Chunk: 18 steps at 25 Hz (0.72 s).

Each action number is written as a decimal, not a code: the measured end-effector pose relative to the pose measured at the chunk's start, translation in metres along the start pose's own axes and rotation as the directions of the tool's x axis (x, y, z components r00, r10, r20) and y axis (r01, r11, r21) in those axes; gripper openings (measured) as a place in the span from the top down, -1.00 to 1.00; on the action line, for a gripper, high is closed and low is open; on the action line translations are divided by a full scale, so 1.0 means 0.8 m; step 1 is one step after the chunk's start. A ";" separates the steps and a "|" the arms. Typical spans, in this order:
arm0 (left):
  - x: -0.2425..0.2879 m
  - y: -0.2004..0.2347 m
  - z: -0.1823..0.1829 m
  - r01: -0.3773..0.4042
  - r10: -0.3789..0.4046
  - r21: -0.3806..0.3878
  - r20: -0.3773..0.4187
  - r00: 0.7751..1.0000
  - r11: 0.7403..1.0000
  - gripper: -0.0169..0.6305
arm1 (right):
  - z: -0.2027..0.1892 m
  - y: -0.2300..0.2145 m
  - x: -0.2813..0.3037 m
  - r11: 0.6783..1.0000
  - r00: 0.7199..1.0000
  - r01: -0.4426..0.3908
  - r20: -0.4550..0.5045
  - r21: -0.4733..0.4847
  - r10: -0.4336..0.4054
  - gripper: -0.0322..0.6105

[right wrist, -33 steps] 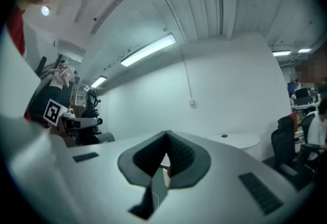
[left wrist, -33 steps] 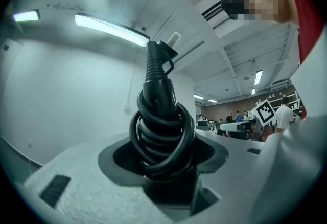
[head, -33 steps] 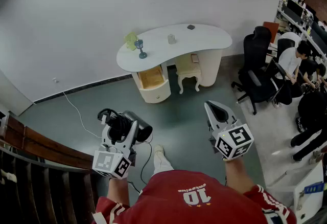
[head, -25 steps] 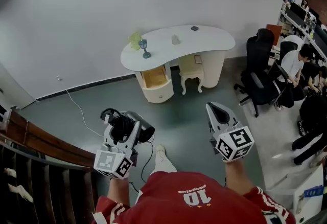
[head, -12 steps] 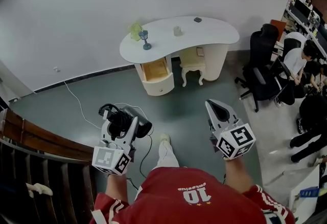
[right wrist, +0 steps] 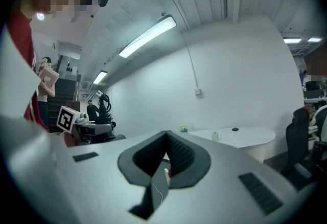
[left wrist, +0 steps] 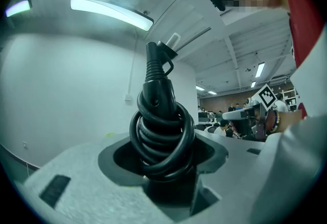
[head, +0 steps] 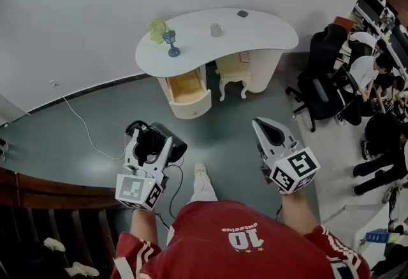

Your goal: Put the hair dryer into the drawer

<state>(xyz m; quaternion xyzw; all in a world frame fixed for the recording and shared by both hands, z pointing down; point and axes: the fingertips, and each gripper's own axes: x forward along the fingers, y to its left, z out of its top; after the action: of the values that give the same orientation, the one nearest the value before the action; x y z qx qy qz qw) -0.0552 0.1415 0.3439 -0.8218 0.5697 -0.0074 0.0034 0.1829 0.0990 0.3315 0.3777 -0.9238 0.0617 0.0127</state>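
A black hair dryer (head: 158, 141) with its cord coiled round it sits between the jaws of my left gripper (head: 149, 144), which is shut on it. In the left gripper view the coiled cord and handle (left wrist: 160, 133) fill the space between the pads. My right gripper (head: 263, 126) is held level beside it, shut with nothing in it, and its pads meet in the right gripper view (right wrist: 166, 141). Ahead stands a white curved desk (head: 261, 34) with its wooden drawer (head: 185, 87) pulled out at the left end. The floor still separates both grippers from it.
On the desk stand a blue goblet (head: 170, 42), a yellow-green object (head: 156, 28) and a small cup (head: 217, 29). A cream stool (head: 233, 74) sits under it. Black office chairs (head: 322, 90) and seated people are at the right. A cable (head: 83, 128) lies on the floor.
Both grippers have been carried forward towards the desk, which now looks nearer. The left still holds the hair dryer and the right stays shut.
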 end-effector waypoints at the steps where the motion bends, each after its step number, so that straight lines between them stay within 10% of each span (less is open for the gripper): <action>1: 0.016 0.011 -0.004 0.010 -0.010 0.004 -0.007 1.000 1.000 0.15 | 0.003 -0.004 0.018 1.000 1.000 -0.005 -0.007 -0.005 0.005 0.89; 18: 0.221 0.173 -0.103 0.217 -0.206 0.091 -0.117 0.971 0.972 0.15 | 0.024 -0.043 0.287 1.000 0.997 0.010 -0.082 -0.021 -0.012 0.89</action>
<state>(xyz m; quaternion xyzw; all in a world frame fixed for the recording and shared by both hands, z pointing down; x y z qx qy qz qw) -0.1245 -0.0722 0.4255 -0.8752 0.4768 -0.0811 0.0144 0.0433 -0.0870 0.3321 0.3796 -0.9210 0.0676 0.0547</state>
